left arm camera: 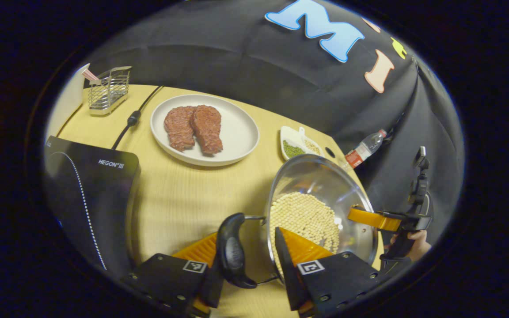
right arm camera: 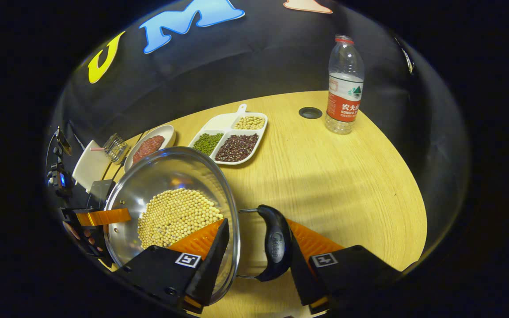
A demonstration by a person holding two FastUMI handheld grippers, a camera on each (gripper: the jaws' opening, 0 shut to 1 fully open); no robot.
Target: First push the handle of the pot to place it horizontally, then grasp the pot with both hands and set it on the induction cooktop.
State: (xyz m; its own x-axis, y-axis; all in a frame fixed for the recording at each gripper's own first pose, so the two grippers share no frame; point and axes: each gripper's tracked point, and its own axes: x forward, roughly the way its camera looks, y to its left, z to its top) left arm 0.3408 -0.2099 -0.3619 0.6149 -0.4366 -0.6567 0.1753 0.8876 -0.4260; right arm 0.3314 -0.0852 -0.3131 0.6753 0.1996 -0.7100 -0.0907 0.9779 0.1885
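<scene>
A steel pot [left arm camera: 320, 181] half full of pale soybeans [left arm camera: 303, 216] sits at the table's near right, with a black handle [left arm camera: 232, 251] on each side. My left gripper [left arm camera: 248, 238] straddles the near handle and the rim, one finger outside the handle and the other inside the wall, pressing on both. In the right gripper view the pot [right arm camera: 170, 176] lies to the left, and my right gripper [right arm camera: 256, 229] clamps its other handle [right arm camera: 276, 245] and rim the same way. The black induction cooktop [left arm camera: 91, 190] lies to the left of the pot. Whether the pot rests on the table I cannot tell.
A white plate [left arm camera: 237, 132] with two meat patties stands behind the pot, beside the cooktop's cable [left arm camera: 133, 117] and a wire rack [left arm camera: 108, 90]. A divided dish of beans [right arm camera: 232, 137] and a water bottle [right arm camera: 344, 86] stand toward the back. A hand [left arm camera: 418, 245] holds the right gripper.
</scene>
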